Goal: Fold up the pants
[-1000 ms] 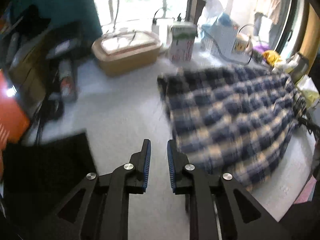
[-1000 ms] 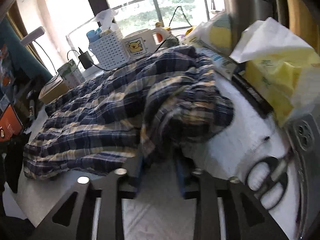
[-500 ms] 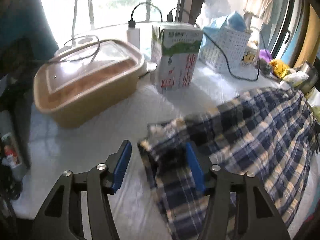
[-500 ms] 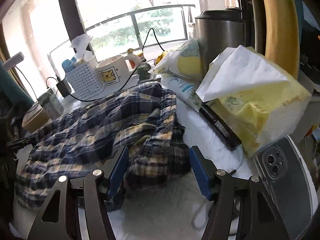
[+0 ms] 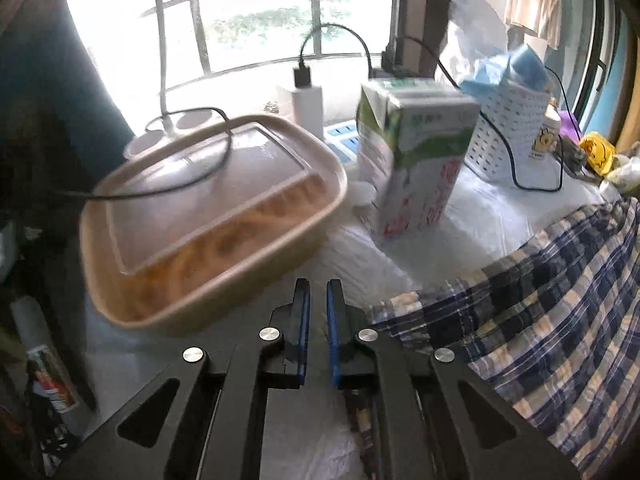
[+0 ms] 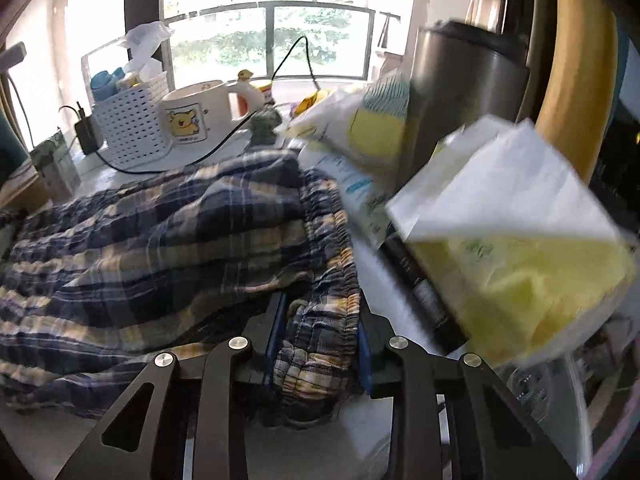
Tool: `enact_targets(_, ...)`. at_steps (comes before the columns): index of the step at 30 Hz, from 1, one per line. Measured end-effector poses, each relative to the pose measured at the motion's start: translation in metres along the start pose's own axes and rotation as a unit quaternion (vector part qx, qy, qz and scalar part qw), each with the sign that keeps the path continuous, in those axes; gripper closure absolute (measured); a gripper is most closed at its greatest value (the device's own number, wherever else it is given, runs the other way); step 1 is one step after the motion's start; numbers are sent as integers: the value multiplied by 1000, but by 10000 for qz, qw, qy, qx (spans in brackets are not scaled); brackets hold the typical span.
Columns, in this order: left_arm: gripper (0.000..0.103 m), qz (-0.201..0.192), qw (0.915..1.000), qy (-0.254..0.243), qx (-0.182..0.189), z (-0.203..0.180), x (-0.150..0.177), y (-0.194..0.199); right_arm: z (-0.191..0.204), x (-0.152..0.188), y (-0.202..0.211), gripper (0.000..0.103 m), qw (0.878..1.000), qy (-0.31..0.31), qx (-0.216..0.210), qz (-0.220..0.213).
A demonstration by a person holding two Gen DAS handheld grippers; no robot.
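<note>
Since 0.5 s ago both grippers narrowed: left gripper went from spread wide over the hem to a slim gap w/ nothing visibly between the pads, hem just to its right. Right gripper now pinches the bunched elastic waistband. Plaid pants lie on the white tabletop, long axis running left-right btw the grippers, waistband at right, near the yellow tissue pack.

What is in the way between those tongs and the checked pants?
Nothing visible. The right tongs already clamp the pants at the gathered waistband. The left tongs sit nearly shut beside the pants' other end, with only bare white table between.
</note>
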State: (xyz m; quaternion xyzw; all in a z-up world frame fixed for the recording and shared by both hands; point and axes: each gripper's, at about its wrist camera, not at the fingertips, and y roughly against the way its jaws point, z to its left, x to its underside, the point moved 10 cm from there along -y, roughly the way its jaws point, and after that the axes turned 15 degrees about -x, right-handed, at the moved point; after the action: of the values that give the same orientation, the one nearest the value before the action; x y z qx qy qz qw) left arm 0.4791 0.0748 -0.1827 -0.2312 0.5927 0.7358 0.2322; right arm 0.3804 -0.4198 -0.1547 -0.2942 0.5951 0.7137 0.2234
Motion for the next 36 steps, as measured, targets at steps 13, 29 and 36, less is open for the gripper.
enact_targets(13, 72, 300, 9873, -336, 1523, -107, 79, 110, 43, -50, 36, 61, 9937, 719, -716, -482)
enact_targets(29, 72, 523, 9893, -369, 1310, -129, 132, 115, 62, 10, -27, 61, 9901, 895, -753, 778)
enact_targets(36, 72, 73, 9850, -257, 1705, -137, 116, 154, 72, 21, 13, 60, 9908, 965, -840, 449)
